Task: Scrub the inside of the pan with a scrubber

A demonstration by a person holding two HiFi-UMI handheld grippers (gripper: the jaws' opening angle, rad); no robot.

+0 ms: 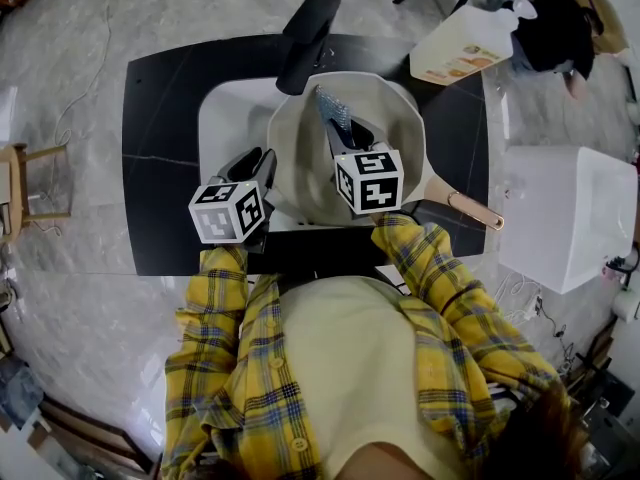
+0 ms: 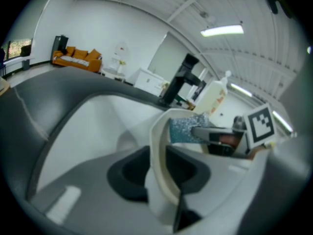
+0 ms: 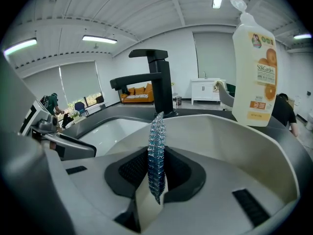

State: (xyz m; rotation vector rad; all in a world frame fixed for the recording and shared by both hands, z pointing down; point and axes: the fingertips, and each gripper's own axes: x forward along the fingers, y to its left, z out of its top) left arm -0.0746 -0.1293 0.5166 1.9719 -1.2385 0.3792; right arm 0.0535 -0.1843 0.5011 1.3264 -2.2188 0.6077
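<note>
A cream pan (image 1: 300,143) rests in the white sink (image 1: 225,118), its handle (image 1: 470,208) pointing right. My left gripper (image 1: 258,160) is shut on the pan's left rim (image 2: 157,151), one jaw inside and one outside. My right gripper (image 1: 345,133) is inside the pan, shut on a sparkly blue-silver scrubber (image 1: 333,111). In the right gripper view the scrubber (image 3: 156,155) stands on edge between the jaws, above the pan's inner wall (image 3: 234,141). From the left gripper view the scrubber (image 2: 188,129) and right gripper (image 2: 220,137) show over the rim.
A black faucet (image 1: 308,40) overhangs the pan's far side. A soap bottle (image 1: 465,43) lies on the black counter (image 1: 160,168) at the far right. A white box (image 1: 565,213) stands to the right of the counter. Another person (image 1: 555,23) is at the top right.
</note>
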